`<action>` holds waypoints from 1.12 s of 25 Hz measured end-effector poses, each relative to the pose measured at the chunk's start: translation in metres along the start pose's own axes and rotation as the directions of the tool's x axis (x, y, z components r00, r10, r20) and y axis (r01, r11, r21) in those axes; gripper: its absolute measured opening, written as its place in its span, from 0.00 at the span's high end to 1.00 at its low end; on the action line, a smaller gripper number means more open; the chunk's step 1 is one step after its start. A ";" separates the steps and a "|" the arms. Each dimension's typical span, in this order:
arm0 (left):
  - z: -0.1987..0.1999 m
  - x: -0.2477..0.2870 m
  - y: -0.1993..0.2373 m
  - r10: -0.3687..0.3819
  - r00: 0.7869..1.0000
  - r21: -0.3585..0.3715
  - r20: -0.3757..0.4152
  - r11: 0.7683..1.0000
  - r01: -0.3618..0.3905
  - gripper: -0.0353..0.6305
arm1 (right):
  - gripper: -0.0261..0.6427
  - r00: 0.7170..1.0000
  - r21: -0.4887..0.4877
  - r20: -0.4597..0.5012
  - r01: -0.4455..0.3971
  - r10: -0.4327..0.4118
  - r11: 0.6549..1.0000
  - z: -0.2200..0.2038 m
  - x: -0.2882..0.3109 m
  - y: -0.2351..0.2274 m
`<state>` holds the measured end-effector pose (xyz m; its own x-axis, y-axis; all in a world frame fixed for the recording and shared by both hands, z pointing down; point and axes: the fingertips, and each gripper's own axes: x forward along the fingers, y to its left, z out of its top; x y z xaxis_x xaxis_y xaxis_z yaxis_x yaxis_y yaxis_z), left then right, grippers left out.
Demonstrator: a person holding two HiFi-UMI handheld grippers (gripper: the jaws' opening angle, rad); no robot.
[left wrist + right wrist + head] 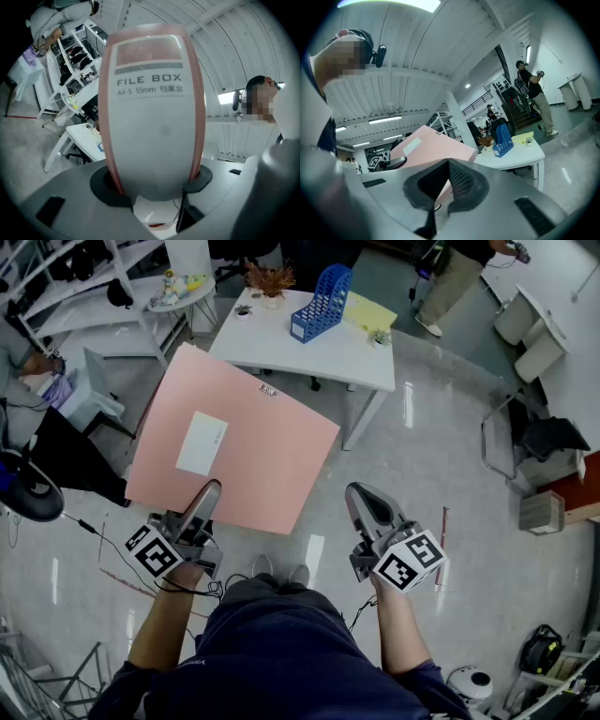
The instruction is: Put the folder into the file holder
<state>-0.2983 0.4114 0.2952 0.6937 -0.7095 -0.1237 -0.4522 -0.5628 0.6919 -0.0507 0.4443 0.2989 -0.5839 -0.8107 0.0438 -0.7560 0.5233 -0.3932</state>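
The carrying step is in hand. The pink folder (234, 442) is being held in the air on the near side of the white table (349, 357), with its far corner close to the table's near edge. It is being gripped at the end farthest from the table by the left gripper (206, 495), whose jaws are being spread wide across the thick spine with a pad pressing on each side. The right gripper (367, 504) is being carried empty, also short of the table, with its jaws drawn together. The blue file holder (322, 304) is standing on the table, toward its far edge. Nothing is being inserted yet. For the next move, the folder likely needs to be brought over the table, turned upright, lined up with the holder's opening and lowered in.
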 end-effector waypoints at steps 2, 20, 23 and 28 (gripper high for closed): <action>-0.001 0.002 0.000 -0.002 1.000 -0.001 0.000 1.000 0.002 0.53 | 0.96 1.000 -0.003 0.002 0.001 -0.001 1.000 0.000 0.000 -0.001; -0.017 0.021 -0.008 0.010 1.000 0.007 -0.002 1.000 -0.010 0.53 | 0.95 1.000 0.009 -0.006 0.016 -0.016 1.000 -0.002 -0.015 -0.023; -0.022 0.022 -0.012 0.016 1.000 0.010 0.002 1.000 -0.016 0.53 | 0.95 1.000 0.011 -0.010 0.010 -0.010 1.000 -0.003 -0.021 -0.027; -0.031 0.025 -0.020 0.027 1.000 0.018 0.003 0.999 -0.027 0.53 | 0.95 1.000 0.016 -0.013 0.002 -0.002 1.000 -0.003 -0.030 -0.035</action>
<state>-0.2543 0.4175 0.3006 0.6795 -0.7258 -0.1074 -0.4805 -0.5509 0.6824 -0.0074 0.4513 0.3143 -0.5863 -0.8081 0.0561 -0.7523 0.5175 -0.4076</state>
